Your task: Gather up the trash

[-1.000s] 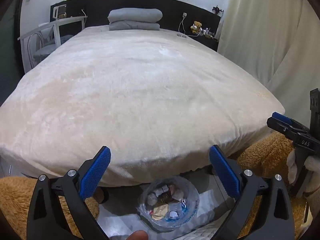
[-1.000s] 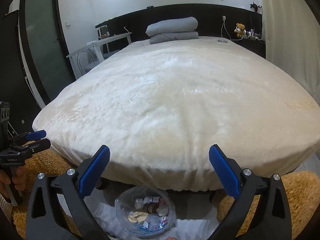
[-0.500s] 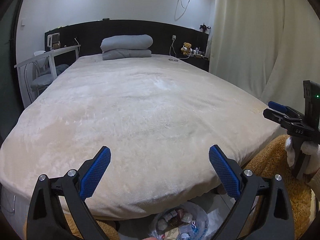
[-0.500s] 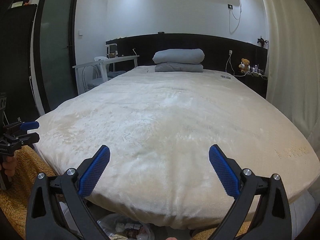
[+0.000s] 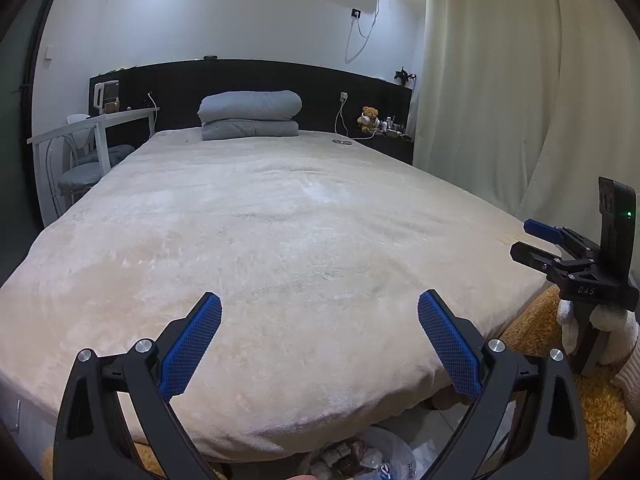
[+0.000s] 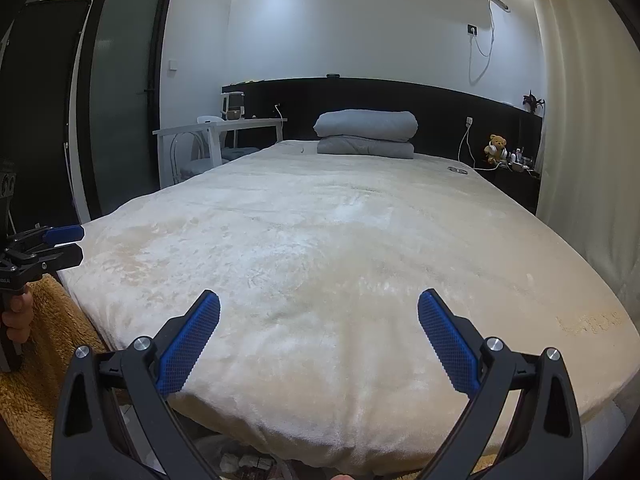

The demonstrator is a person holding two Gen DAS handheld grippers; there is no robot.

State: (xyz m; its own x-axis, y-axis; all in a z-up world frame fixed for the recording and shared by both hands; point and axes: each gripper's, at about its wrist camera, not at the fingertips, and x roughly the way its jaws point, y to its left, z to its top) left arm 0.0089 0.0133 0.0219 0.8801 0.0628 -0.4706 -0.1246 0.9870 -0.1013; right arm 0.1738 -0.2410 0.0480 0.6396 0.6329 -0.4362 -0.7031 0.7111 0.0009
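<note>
Both hand-held grippers raised since before, left (image 5: 320, 316), right (image 6: 319, 314), trash bag (image 5: 360, 460) nearly gone

the bed cover (image 5: 288, 240) is a plush, matt cream cloth with a brushed nap, and the folded grey quilt (image 5: 250, 114) looks soft and matt too. the left gripper (image 5: 319, 320) has matt black plastic arms, blue pads (image 5: 192, 350) with a fine gridded texture, and shiny metal bolts (the right gripper (image 6: 319, 318) matches). the brown rug (image 6: 44, 320) is shaggy. the trash bag (image 5: 384, 456) is clear, glossy plastic. the curtain (image 5: 520, 92) is smooth cream cloth.
</note>
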